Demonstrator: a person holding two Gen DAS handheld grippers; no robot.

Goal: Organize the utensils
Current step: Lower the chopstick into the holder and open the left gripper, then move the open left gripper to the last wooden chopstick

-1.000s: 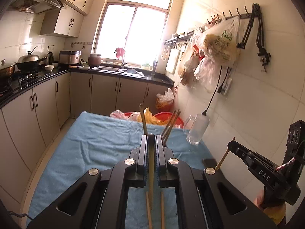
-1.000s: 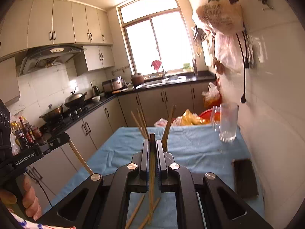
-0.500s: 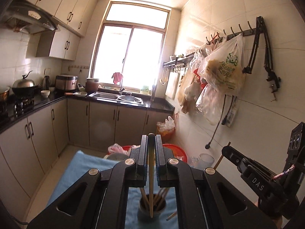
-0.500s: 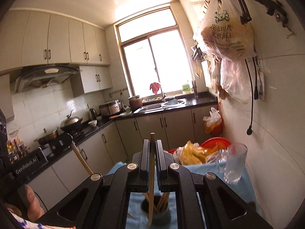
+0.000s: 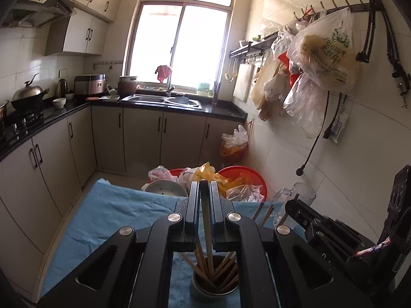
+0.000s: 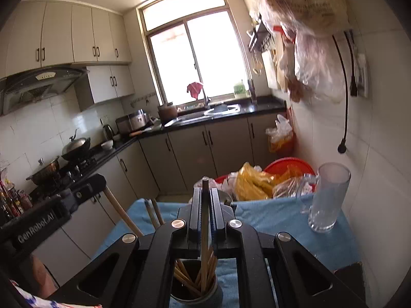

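1. A chopstick [image 5: 205, 220] stands upright between the jaws of the left gripper [image 5: 204, 192] at the lower centre of the left wrist frame, clamped there, its lower end dipping into the holder cup [image 5: 215, 286] at the bottom edge.
2. A second chopstick [image 6: 204, 231] is pinched the same way by the right gripper [image 6: 205, 197] at the lower centre of the right wrist frame, its lower end reaching into the same cup [image 6: 196, 292], seen there at the bottom of the frame.
3. The cup holds a bundle of other chopsticks [image 5: 226, 269] leaning outward in several directions; it stands on the blue cloth [image 5: 115, 213] that covers the table.
4. In the left wrist frame the right gripper's black body sits at the lower right; in the right wrist frame the left gripper's body enters from the lower left with its chopstick slanting down.
5. A clear glass mug [image 6: 326, 200] stands on the cloth at the right of the right wrist frame, well apart from the cup.
6. Beyond the table's far edge, mid frame, lie a red basin [image 5: 244, 177] and plastic bags [image 6: 254, 179].
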